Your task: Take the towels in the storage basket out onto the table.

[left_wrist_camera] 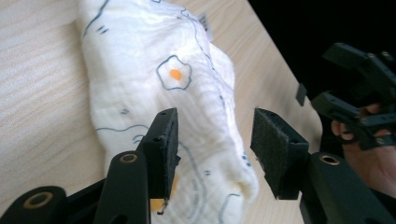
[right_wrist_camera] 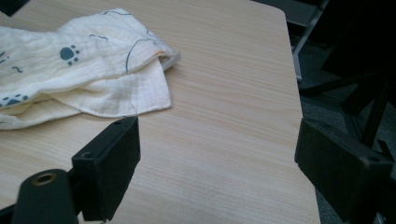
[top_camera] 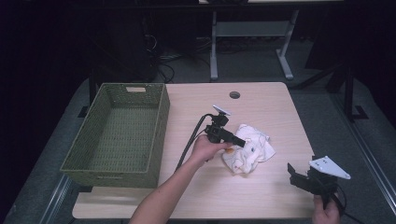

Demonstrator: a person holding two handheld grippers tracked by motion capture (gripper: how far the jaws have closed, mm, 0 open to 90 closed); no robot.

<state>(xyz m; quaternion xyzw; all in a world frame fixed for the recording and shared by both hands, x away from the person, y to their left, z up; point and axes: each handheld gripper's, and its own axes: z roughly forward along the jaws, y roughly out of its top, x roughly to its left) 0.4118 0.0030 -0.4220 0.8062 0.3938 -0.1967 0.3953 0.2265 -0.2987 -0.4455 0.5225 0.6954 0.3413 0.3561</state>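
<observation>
A crumpled white cloth [top_camera: 248, 148] printed with dark outlines, fried-egg shapes and paw marks lies on the pale wood counter [top_camera: 261, 105], right of the middle of the high view. The left tongs [top_camera: 239, 142] sit at the cloth's left edge, held in the person's left hand [top_camera: 207, 148], whose forearm runs in from the bottom centre of that frame.

In the left gripper view the two black pads [left_wrist_camera: 164, 144] stand apart over the cloth [left_wrist_camera: 154, 88], with fabric showing in the gap between them; they do not press on it. The fried-egg print sits just above the left pad, near the frame's centre.

The right tongs [top_camera: 295, 173] hover at the lower right of the high view, above the counter's near right corner and well apart from the cloth, with a grey three-cornered plate on top and the right hand [top_camera: 327, 212] at the bottom edge. In the right gripper view their jaws are spread wide with nothing between them but bare counter [right_wrist_camera: 233, 116], and the cloth [right_wrist_camera: 84, 65] lies in the upper left of that frame.

A green woven basket [top_camera: 161, 133] stands on the counter's left side, in the left half of the high view.
</observation>
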